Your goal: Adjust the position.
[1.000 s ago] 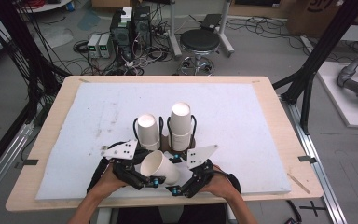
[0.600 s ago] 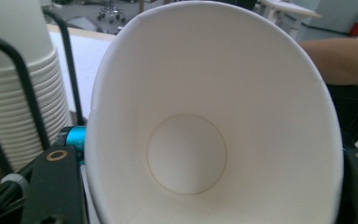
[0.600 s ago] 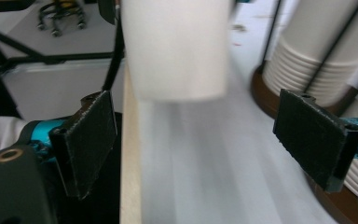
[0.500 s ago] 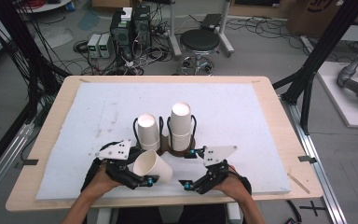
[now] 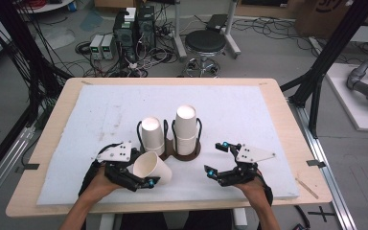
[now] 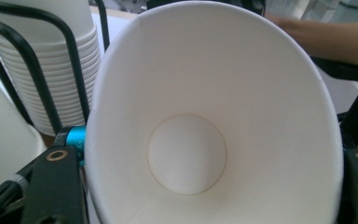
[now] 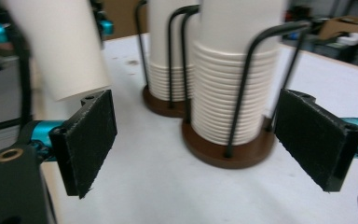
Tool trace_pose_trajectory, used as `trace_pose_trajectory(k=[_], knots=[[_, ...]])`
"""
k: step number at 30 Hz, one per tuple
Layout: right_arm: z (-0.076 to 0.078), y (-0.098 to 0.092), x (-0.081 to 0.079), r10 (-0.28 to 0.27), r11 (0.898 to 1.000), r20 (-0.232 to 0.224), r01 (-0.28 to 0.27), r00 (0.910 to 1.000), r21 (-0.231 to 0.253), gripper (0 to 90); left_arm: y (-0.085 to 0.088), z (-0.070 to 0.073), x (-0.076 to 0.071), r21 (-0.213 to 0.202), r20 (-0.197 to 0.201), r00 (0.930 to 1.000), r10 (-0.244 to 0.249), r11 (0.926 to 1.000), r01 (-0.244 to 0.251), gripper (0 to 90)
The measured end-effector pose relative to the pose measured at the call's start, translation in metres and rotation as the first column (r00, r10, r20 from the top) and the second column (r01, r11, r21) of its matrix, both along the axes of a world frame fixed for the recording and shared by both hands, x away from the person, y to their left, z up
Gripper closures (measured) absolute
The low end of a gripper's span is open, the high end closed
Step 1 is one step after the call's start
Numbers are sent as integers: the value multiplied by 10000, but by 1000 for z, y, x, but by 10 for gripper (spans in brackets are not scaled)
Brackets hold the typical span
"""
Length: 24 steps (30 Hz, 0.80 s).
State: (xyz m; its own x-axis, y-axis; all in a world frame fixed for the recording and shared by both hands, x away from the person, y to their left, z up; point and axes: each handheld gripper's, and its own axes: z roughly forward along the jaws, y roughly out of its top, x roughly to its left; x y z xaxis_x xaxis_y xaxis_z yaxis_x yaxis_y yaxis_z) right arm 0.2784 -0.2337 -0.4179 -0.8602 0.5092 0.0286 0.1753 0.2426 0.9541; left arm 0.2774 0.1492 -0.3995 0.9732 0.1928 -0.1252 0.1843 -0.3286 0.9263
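A single white paper cup [image 5: 152, 166] lies tilted on its side just above the white mat, mouth toward the person, with my left gripper [image 5: 139, 175] shut on it. In the left gripper view the cup's inside [image 6: 214, 116] spans the space between the two black jaws. My right gripper [image 5: 217, 158] hovers to the right of the cup, open, with nothing between its pads [image 7: 91, 140]. It faces a brown wire cup holder [image 5: 184, 154] carrying two upside-down stacks of white cups [image 5: 152, 134], [image 5: 186, 125]. The near stack [image 7: 233, 84] stands straight ahead of it.
The white mat [image 5: 249, 110] covers most of the wooden table [image 5: 287, 120]. Black wire loops [image 7: 256, 70] rise around each stack. A person's forearm [image 6: 335, 42] shows beyond the held cup. A stool, cables and equipment stand on the floor behind the table.
My right gripper has drawn away from the single cup to the right and now stands apart from it. The left gripper stays put with the cup in its jaws.
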Motion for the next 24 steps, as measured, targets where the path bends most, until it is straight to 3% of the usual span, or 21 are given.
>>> trace_pose_trajectory(k=[4, 6, 11, 15, 24], knots=[[-3, -6, 2, -1209, 9923, 12, 1209, 9927, -252, 138, 0, 1, 1, 167, -9, 10000, 71, 9998, -71, 293], [-5, -9, 4, -2053, 9778, -105, 2047, 9786, -455, 138, -1, 1, 1, 275, -7, 10000, 97, 9996, -96, 293], [-11, -17, 8, -3170, 9478, -297, 3155, 9479, -473, 138, -2, -1, 2, 555, 46, 10000, 71, 9984, -74, 293], [-15, -20, 11, -3668, 9288, -439, 3631, 9293, -748, 138, -2, -2, 2, 614, -14, 9999, 125, 9980, -124, 293], [-29, -28, 19, -4288, 8989, -610, 4189, 9013, -1287, 139, -1, -4, 3, 776, -26, 9999, 142, 9969, -140, 293]])
